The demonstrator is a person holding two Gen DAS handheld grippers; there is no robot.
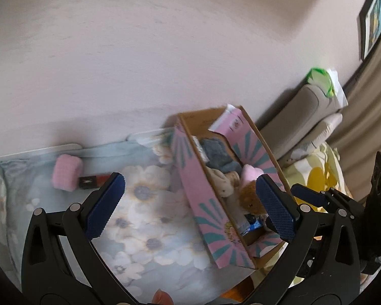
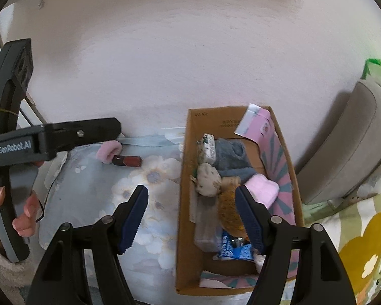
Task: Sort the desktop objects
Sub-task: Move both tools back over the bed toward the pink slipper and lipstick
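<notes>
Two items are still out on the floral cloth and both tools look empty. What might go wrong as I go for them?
1. The fluffy pink pad touches the dark red rectangular box; closing on one may drag the other.
2. Both lie against the wall at the cloth's edge, so a tool finger might hit the wall.
3. The open cardboard box with pink lining is piled with soft items; a loose drop could roll out.

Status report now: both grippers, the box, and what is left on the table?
Left gripper open, empty. Right gripper open, empty. Cardboard box holds soft items. Pink pad and red-brown case lie outside on floral cloth. Nothing in the way.
</notes>
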